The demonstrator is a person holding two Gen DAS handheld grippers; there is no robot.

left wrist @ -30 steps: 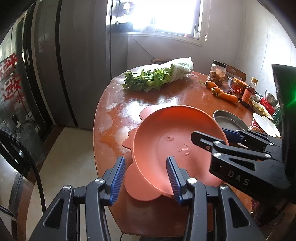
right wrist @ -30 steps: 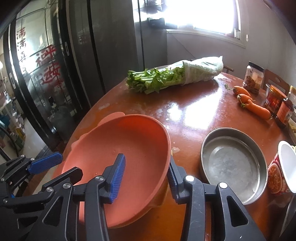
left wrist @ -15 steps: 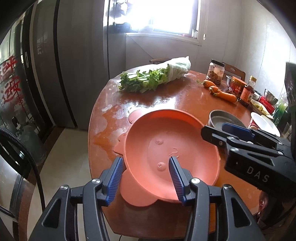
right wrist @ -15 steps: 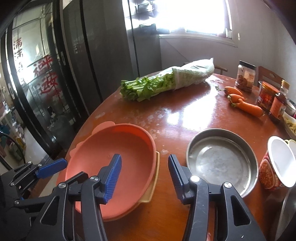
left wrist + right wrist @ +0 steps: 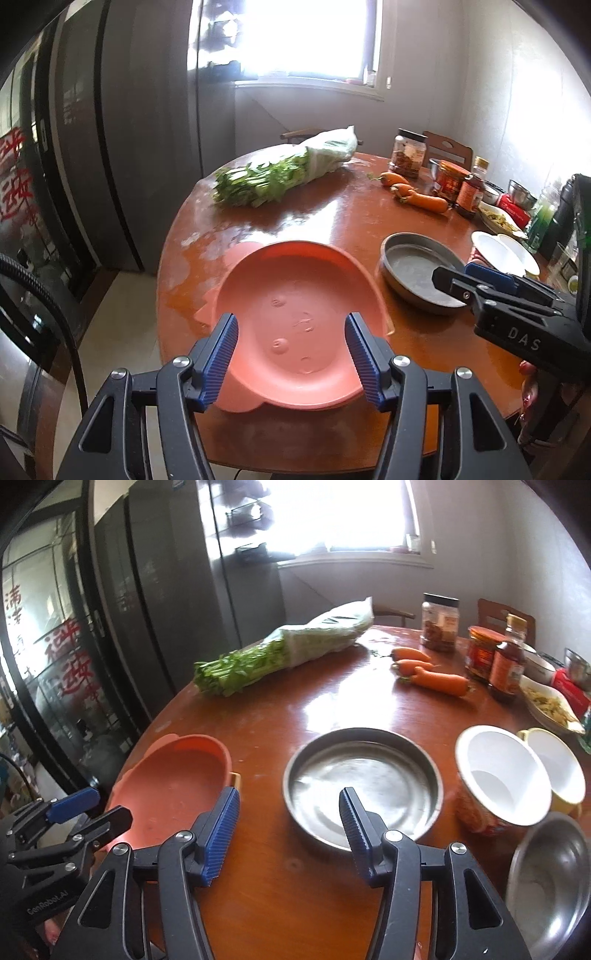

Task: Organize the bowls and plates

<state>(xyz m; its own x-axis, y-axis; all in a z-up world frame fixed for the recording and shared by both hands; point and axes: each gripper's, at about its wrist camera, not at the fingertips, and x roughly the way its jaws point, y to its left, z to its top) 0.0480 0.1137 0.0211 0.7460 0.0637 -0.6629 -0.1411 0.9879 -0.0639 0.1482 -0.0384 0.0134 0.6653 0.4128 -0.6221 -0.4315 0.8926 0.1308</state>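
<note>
A salmon-orange plate (image 5: 295, 306) lies flat on top of other plates at the near left edge of the round brown table (image 5: 332, 221); a yellowish rim shows under it. My left gripper (image 5: 291, 343) hovers just over its near side, jaws opening, pads clear of it. In the right wrist view the same orange plate (image 5: 170, 779) lies at the left. My right gripper (image 5: 288, 812) hangs before a round metal plate (image 5: 364, 782), jaws opening with nothing between them.
To the right stand a red paper cup (image 5: 495, 775), a yellow mug (image 5: 557, 771) and a steel bowl (image 5: 550, 878). Bagged greens (image 5: 288, 650), carrots (image 5: 432, 675) and jars (image 5: 439, 627) fill the far side. A dark fridge (image 5: 166, 590) stands left of the table.
The orange plate, tilted between both grippers a second ago, now lies flat on the stack. Both grippers opened wider; the right one swung right to the metal plate.
</note>
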